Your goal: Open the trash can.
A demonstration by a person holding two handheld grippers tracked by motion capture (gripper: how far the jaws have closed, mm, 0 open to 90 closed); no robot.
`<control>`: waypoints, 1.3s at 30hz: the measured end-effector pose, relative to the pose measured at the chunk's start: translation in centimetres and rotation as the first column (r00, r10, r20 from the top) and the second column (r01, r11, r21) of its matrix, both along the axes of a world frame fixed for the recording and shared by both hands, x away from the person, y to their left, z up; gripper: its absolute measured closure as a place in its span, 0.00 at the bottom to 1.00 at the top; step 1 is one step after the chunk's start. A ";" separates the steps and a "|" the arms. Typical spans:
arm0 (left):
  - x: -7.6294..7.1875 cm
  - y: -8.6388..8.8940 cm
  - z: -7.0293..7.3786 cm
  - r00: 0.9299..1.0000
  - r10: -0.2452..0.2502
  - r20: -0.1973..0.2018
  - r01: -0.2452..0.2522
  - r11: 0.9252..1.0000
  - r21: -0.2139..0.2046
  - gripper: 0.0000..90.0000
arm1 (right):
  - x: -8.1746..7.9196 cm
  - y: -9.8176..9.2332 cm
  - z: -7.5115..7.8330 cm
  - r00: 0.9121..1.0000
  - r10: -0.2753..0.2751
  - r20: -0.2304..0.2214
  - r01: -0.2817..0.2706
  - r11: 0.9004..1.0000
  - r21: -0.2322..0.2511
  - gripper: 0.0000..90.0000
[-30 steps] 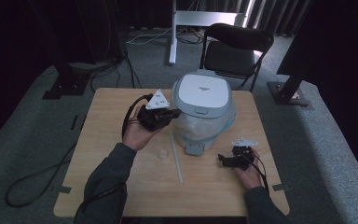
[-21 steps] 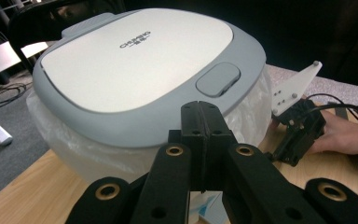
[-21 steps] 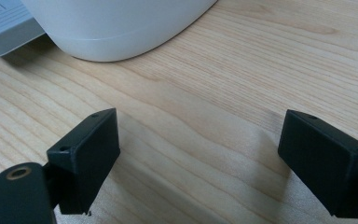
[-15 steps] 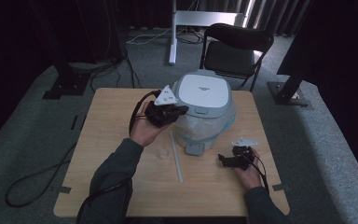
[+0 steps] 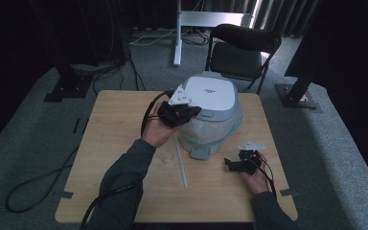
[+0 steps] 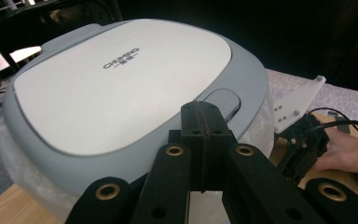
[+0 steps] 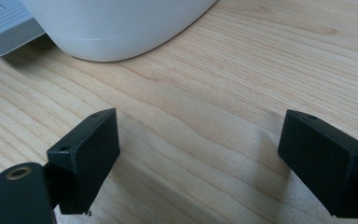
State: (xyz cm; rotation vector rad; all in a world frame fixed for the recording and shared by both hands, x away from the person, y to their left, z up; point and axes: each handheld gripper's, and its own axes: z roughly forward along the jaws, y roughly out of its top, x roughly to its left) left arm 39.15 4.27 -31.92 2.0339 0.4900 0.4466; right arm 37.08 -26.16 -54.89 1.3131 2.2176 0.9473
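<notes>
A grey and white rice cooker (image 5: 214, 103) stands at the table's far middle with its lid down. My left gripper (image 5: 195, 111) is held in the air at the cooker's front left, jaws shut with nothing between them. In the left gripper view the closed tips (image 6: 206, 112) point at the grey lid button (image 6: 223, 99); I cannot tell whether they touch it. My right gripper (image 5: 232, 164) rests low on the wood at the front right, jaws open and empty (image 7: 200, 154), facing the cooker's white base (image 7: 112, 28).
A thin white stick (image 5: 182, 162) lies on the wooden table (image 5: 120, 129) in front of the cooker. A grey tab (image 5: 201, 152) juts from the cooker's foot. A black chair (image 5: 242, 48) and a white stand (image 5: 177, 33) are behind the table.
My left gripper has moved right, from beside the cooker to its lid's front edge, still shut. The right gripper has stayed put.
</notes>
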 end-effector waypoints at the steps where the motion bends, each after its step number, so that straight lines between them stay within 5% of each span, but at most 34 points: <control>1: 0.0 0.0 0.0 1.000 0.000 0.000 0.000 1.000 0.000 1.00 | 0.0 0.0 0.0 1.000 0.000 0.000 0.000 1.000 0.000 0.13; 13: 0.3 -1.6 -0.1 1.000 -0.009 0.004 0.009 1.000 0.003 1.00 | 0.0 0.0 0.0 1.000 0.000 0.000 0.000 1.000 0.000 0.13; 39: -0.2 -1.9 -0.3 1.000 0.000 0.019 -0.001 0.999 0.032 1.00 | 0.0 0.0 0.0 1.000 0.000 0.000 0.000 1.000 0.000 0.13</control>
